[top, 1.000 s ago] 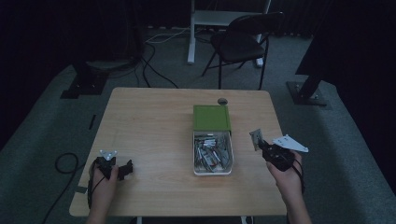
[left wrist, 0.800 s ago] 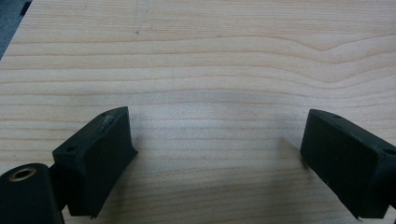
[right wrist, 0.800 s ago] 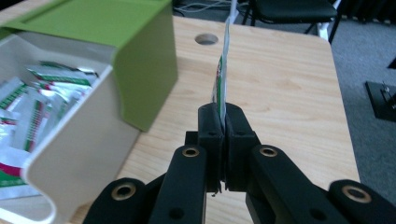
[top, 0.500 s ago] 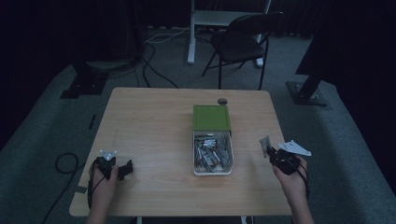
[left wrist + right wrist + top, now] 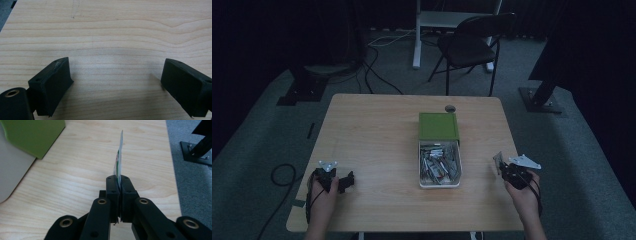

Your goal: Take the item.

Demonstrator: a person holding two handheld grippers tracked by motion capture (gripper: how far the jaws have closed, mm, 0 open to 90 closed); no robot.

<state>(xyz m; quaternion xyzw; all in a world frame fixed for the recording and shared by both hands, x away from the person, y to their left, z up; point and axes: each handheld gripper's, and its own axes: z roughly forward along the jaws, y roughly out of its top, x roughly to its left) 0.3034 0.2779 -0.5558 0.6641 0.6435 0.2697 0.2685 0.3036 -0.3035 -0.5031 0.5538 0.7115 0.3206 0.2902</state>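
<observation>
- Near the table's right edge, the right gripper is clamped on a thin flat packet, its jaws pressed together with the packet standing on edge between them, clear of the wooden table and just to the right of the open box.
- Held by its lower end and edge-on, the packet looks pinched so that it stays upright and does not flop; the grip appears to be a carrying hold, likely for taking one piece out of the box's contents.
- Seen along the right gripper's jaws, the packet is very slim, pale and slightly glossy, with a little green and red print near the clamped end; what it reads cannot be made out.
- Across the table, the left gripper rests low by the near left corner with its jaws spread wide and nothing between them, bare wood grain showing in the gap, probably parked out of the way until needed.
- At the table's centre, the box is a pale tray full of small silvery packets, its green lid folded back on the far side, leaving the contents free to reach from the person's side.
</observation>
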